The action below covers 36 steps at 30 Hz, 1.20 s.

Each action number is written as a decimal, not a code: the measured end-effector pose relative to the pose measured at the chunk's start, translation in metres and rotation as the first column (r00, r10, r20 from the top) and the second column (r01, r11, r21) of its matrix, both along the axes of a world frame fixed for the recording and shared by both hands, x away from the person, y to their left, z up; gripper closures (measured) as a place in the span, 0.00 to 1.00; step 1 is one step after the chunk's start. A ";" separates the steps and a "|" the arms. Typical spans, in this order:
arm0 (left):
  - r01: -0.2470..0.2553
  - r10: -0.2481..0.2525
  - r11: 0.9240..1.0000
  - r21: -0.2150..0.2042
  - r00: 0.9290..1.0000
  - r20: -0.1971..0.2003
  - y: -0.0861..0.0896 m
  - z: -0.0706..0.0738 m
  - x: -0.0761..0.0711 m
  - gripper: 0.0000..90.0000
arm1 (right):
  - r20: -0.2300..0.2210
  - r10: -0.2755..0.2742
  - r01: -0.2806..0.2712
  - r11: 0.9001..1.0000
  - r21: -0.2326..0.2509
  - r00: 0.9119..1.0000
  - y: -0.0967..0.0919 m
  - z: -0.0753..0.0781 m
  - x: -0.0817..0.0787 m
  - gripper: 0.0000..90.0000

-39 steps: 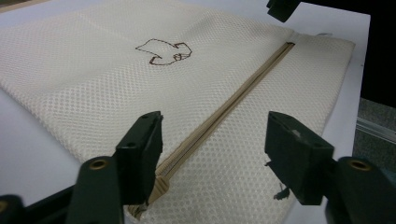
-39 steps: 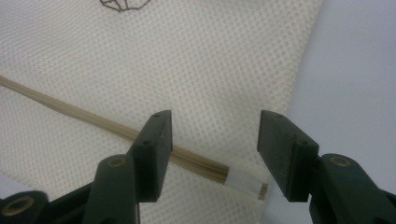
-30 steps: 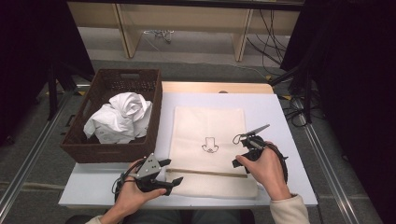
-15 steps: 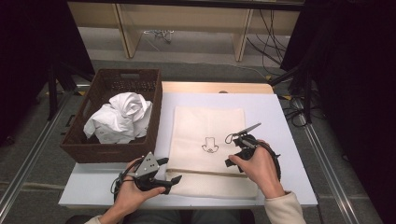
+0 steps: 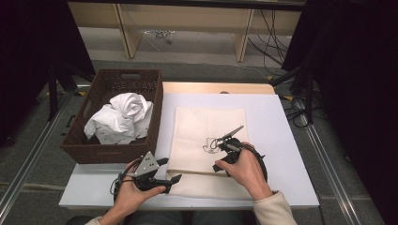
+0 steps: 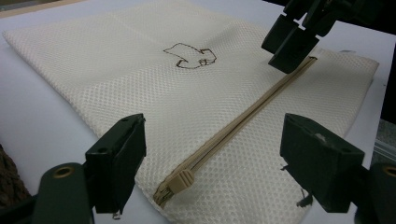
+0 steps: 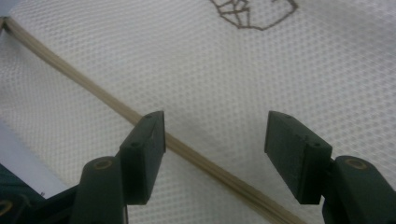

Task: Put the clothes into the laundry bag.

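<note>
At centre of the high view lay a cream mesh bag [image 5: 206, 136], flat on the white counter [image 5: 281, 126], a dark outline print on its upper face.

Zipper [image 6: 243, 123]: beige, closed along the bag's near edge. In the left gripper view its long axis ran from lower centre up toward upper right, with the slider pull [image 6: 180, 181] at the lower end.

Left tool [image 5: 174, 178]: released, jaws spread wide, sitting at the bag's lower-left corner in the high view. In its own view the pull lay between and just ahead of the jaws, which made this the nearer tool to the pull.

Right tool [image 7: 212, 156]: released, jaws apart, poised close over the mesh. The zipper line passed under its left jaw in its own view, and in the left gripper view it hung over the zipper's far stretch [image 6: 292, 42]. I could not tell whether it touched the fabric.

Basket [image 5: 112, 150]: brown wicker, left of the bag, holding crumpled white cloth [image 5: 119, 117].

Change from a second earlier: the right hand [image 5: 246, 171] had drawn lower in the frame, from the print toward the zipper edge. The left tool had barely shifted; bag and basket lay unchanged.
</note>
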<state>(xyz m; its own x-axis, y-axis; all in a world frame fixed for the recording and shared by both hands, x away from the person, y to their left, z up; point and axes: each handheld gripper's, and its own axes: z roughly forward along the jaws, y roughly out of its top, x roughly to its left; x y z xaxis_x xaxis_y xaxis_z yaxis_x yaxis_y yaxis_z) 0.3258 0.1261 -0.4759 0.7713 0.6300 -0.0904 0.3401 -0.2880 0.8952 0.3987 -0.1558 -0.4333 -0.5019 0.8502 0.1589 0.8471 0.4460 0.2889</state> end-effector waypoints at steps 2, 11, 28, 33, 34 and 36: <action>-0.001 0.001 1.000 0.003 1.000 -0.002 0.000 0.000 0.000 0.25 | 0.007 0.019 -0.019 1.000 0.003 1.000 0.007 -0.001 0.000 0.44; 0.000 0.000 1.000 -0.002 1.000 -0.009 0.000 -0.002 0.002 0.25 | -0.014 0.043 -0.043 0.999 -0.023 0.999 0.018 -0.010 0.004 0.44; 0.005 -0.006 1.000 -0.004 1.000 -0.017 -0.002 -0.004 0.001 0.25 | -0.002 0.095 -0.094 0.991 -0.092 0.996 0.028 -0.023 0.002 0.45; 0.004 -0.005 1.000 -0.011 0.999 -0.039 -0.003 -0.005 0.001 0.25 | -0.003 0.105 -0.105 0.989 -0.103 0.994 0.028 -0.024 0.002 0.45; 0.005 -0.006 1.000 -0.010 0.999 -0.040 -0.003 -0.006 0.001 0.25 | 0.003 0.123 -0.122 0.987 -0.105 0.992 0.028 -0.024 0.001 0.44; 0.003 -0.004 1.000 -0.015 0.999 -0.041 -0.003 -0.006 0.001 0.25 | -0.006 0.137 -0.137 0.986 -0.100 0.991 0.026 -0.024 0.003 0.44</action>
<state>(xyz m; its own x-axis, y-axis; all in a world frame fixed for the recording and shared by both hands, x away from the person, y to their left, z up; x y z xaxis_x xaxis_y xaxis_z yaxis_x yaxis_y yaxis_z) 0.3264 0.1234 -0.4817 0.7692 0.6255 -0.1310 0.3754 -0.2765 0.8847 0.4013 -0.1294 -0.4577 -0.6145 0.7853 0.0760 0.7760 0.5842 0.2379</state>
